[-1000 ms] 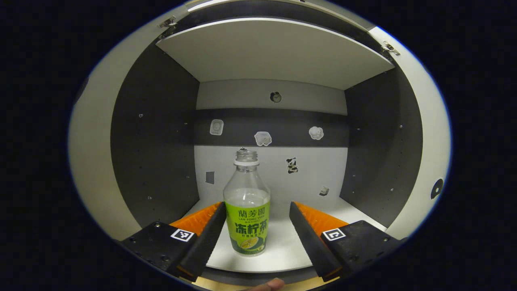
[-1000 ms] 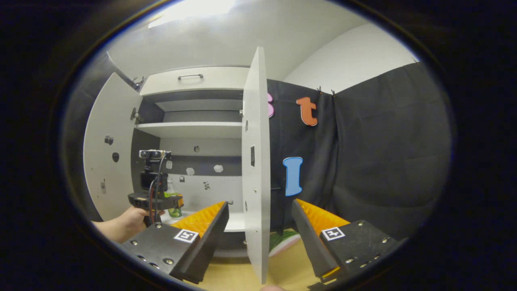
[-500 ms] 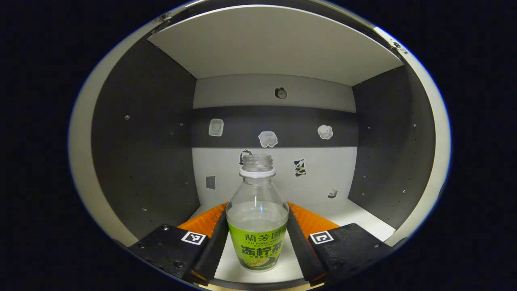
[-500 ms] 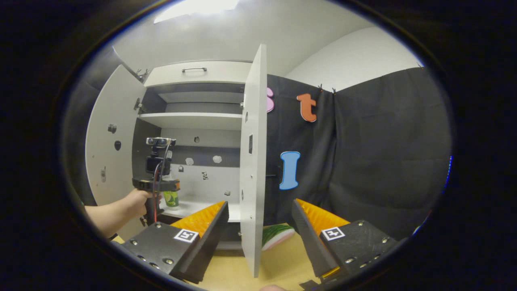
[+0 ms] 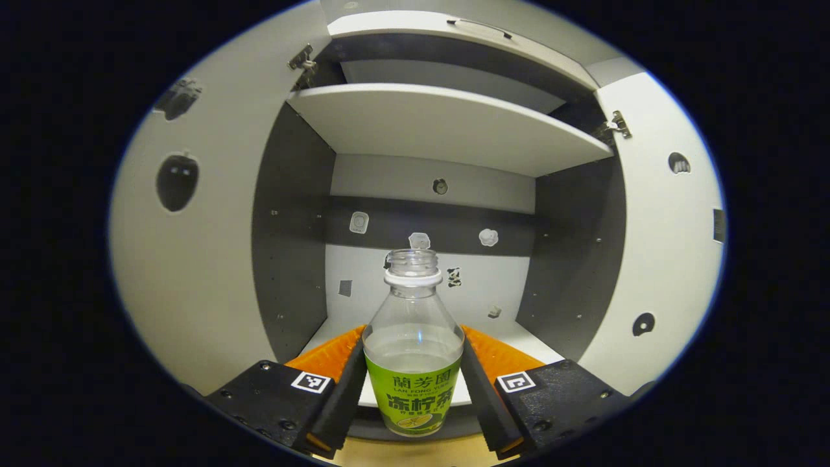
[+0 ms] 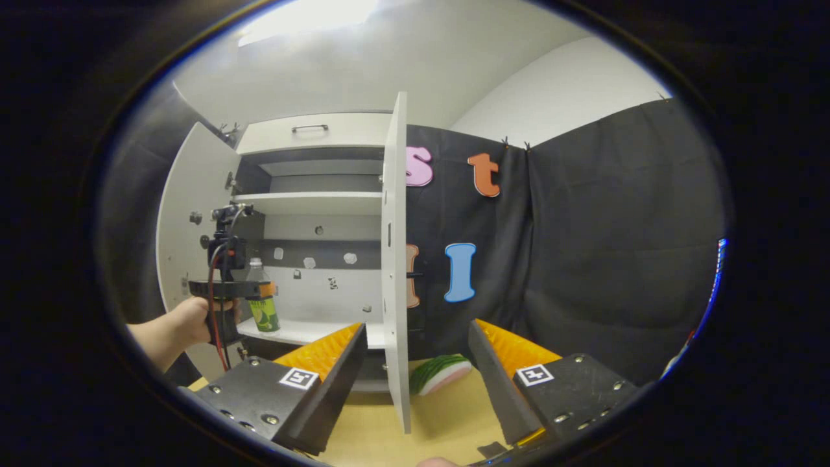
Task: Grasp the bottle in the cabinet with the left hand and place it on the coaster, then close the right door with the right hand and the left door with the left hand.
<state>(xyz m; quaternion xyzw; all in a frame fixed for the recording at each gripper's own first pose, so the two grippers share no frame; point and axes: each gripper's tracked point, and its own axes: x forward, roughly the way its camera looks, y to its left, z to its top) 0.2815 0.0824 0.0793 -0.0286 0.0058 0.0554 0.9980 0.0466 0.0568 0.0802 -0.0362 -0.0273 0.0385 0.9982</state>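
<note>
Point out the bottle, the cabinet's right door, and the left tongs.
bottle (image 5: pixel 413 389), left gripper view, on its label.
right door (image 6: pixel 394 259), right gripper view, on its edge.
left tongs (image 5: pixel 413 399), left gripper view, midway between fingertips.

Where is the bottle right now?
In the left gripper view the bottle sits upright between the left gripper jaws, at the cabinet's lower shelf front edge.
</note>
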